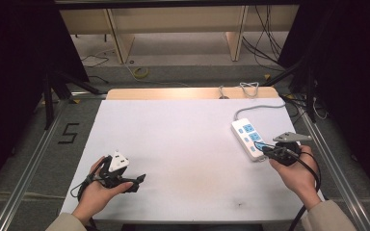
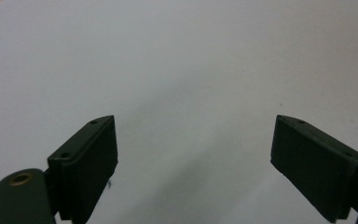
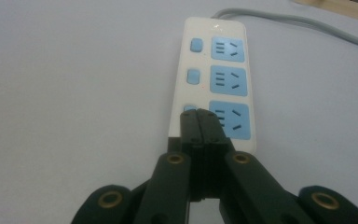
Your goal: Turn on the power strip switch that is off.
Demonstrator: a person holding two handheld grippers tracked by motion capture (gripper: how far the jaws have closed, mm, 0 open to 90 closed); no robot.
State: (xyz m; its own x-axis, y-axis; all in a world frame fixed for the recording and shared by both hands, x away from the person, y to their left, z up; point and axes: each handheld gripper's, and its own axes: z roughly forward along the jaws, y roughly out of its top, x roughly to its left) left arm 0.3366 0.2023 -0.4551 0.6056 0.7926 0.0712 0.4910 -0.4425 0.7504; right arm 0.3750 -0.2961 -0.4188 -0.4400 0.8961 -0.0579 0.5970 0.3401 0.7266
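Observation:
A white power strip (image 1: 248, 138) (image 3: 216, 74) with three blue sockets and three small blue switches lies at the table's right side, its grey cable (image 1: 257, 109) (image 3: 303, 22) running to the back edge. My right gripper (image 1: 265, 149) (image 3: 199, 114) is shut with nothing between its jaws, and its tips rest over the nearest switch of the strip. My left gripper (image 1: 138, 181) (image 2: 193, 144) is open at the front left, low over the bare white table surface (image 2: 177, 65), nothing between its jaws.
A white sheet covers the table (image 1: 183, 144); a strip of bare wood (image 1: 173, 93) shows along the far edge. Metal rails (image 1: 33, 159) run down both sides. Cables lie on the floor beyond the table.

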